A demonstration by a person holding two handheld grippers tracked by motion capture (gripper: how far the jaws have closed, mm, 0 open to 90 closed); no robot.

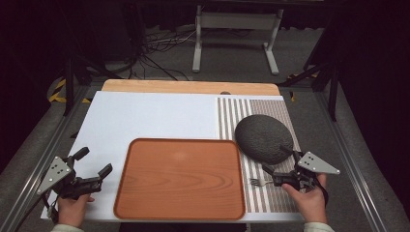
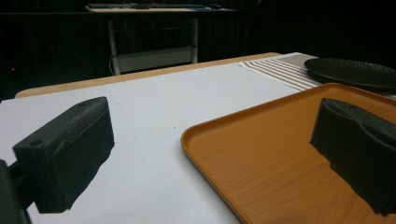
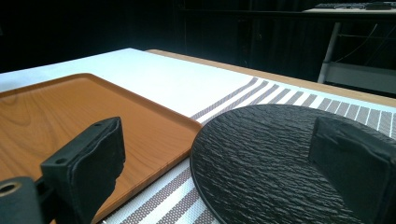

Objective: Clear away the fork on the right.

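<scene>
We're holding the right tool (image 1: 274, 170) w/ jaws spread wide, nothing btwn them, just beside the small metal fork (image 1: 259, 182) on the striped placemat (image 1: 231, 116), prob. lining up a pick. The round black slate plate (image 1: 263, 137) is sitting near. Left tool (image 1: 93, 162) is waiting, also spread & empty, by the orange wood-grain tray (image 1: 180, 176) on the worktop (image 1: 145, 113).

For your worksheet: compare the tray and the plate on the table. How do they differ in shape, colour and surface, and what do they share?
The tray is rectangular with rounded corners; the plate is round. The tray is orange-brown with a smooth wood grain; the plate is dark grey with a rough, slate-like surface. The tray lies on the white board; the plate lies on the striped mat. Both lie flat and empty.
</scene>
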